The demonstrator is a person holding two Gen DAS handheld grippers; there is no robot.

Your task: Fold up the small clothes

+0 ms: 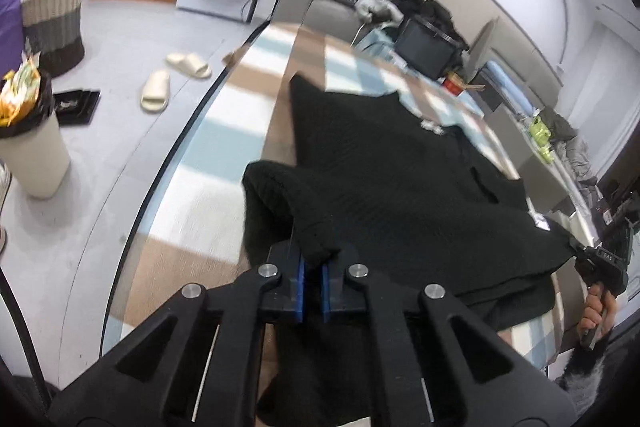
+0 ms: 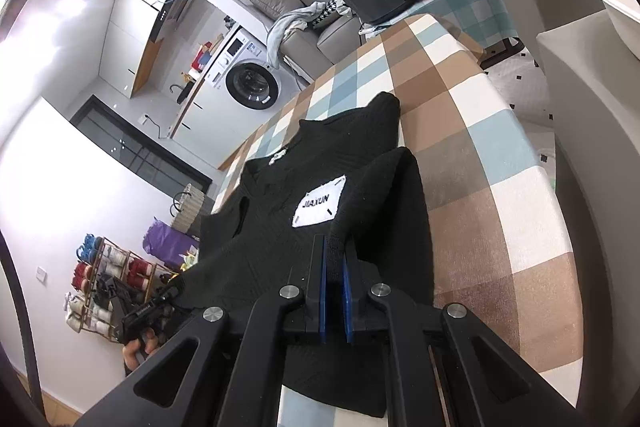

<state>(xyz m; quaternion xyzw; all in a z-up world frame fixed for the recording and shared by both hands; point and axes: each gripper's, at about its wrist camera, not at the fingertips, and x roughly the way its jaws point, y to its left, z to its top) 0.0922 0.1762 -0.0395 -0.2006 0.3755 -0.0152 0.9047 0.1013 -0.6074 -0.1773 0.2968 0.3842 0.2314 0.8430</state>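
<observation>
Two grippers are pinching the black sweater (image 2: 320,227) lying on the checkered table (image 2: 480,147): left gripper (image 1: 313,269) and right gripper (image 2: 335,267) each clamping a near edge

A black knitted sweater (image 2: 320,203) lies spread along the checked bench (image 2: 492,163), its ribbed weave showing plainly. A white cloth patch (image 2: 319,202) with dark lettering is sewn on its upper face, and a smaller white mark (image 2: 277,157) sits farther off, near the neckline. The far end rises to a dark point (image 1: 298,83) resting on the bench. One sleeve (image 2: 400,195) lies folded along the right side of the body. The near edge is lifted off the bench and stretched taut between two held corners, one at the left (image 1: 320,251) and one at the right (image 2: 335,247).
</observation>
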